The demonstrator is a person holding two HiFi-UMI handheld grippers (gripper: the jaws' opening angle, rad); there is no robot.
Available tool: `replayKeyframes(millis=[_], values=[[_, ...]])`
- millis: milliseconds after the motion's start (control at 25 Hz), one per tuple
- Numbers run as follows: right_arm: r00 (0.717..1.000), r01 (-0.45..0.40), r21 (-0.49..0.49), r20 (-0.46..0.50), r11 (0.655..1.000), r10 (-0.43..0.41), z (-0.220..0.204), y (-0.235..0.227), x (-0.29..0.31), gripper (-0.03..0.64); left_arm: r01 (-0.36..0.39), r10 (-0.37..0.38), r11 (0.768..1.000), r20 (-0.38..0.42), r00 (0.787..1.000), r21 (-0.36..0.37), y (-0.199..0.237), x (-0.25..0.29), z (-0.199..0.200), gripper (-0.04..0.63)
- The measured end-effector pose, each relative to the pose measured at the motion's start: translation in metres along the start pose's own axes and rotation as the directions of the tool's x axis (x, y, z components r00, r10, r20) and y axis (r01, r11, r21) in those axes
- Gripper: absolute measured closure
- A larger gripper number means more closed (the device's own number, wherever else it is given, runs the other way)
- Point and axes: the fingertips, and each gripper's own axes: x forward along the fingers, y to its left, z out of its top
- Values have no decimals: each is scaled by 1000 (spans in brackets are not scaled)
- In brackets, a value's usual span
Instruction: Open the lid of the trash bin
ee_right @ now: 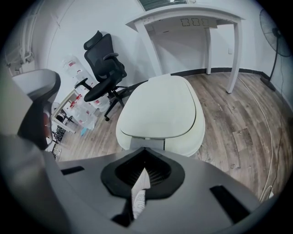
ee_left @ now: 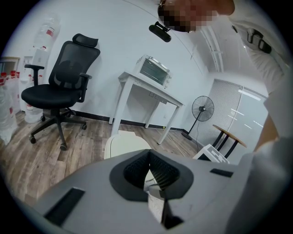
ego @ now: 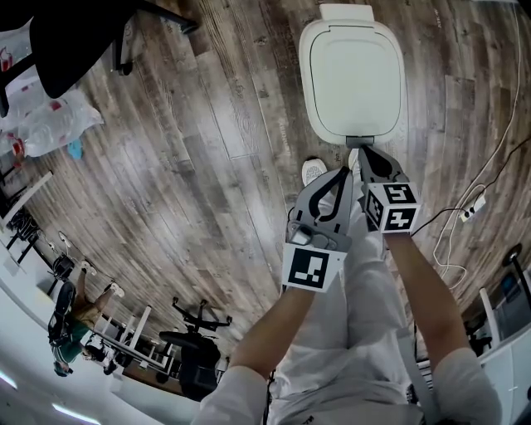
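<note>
While the lid (ego: pixel 348 70) sits flat on the bin (ego: pixel 401 108), both grippers hang low in front of it, over the person's legs. The R gripper (ego: pixel 362 152) has its tips just beside the grey tab (ego: pixel 359 141) at the lid's near edge; contact can't be confirmed. Probable reason: the tab is the release or lift pt, so the R gripper is lined up on it, and its own view puts the tab directly ahead of the jaws. Jaws are closed tip to tip w/ nothing between them; only a shoe (ee_right: pixel 138 197) shows through the opening behind the tips. A closed tip suits a push, or a hook under the edge. The L gripper (ego: pixel 342 173) sits beside the R one, further from the bin, also closed and empty. It appears idle, aimed past the bin toward a desk (ee_left: pixel 146 87).

Bin: on the wood floor (ego: pixel 207 124), straight ahead of the feet. Off-white, rounded-rectangle plan, smooth domed lid, hinge block (ego: pixel 346 12) at the far end. No gap at the rim, so opening is not yet begun.
</note>
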Motion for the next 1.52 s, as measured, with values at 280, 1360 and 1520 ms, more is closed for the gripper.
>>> replayKeyframes(millis=[280, 1360, 1520], values=[[1000, 13, 18, -8, 1000, -13, -1, 1, 2, 601, 0, 0, 1000, 3, 1000, 2, 4, -2, 0, 594], [993, -31, 64, 111, 997, 23, 21, 8, -34, 601, -2, 1, 999, 30, 1000, 32, -1, -5, 23, 594], [985, -31, 27, 169, 999, 26, 46, 19, -82, 601, 7, -11, 998, 64, 998, 61, -15, -19, 60, 594]])
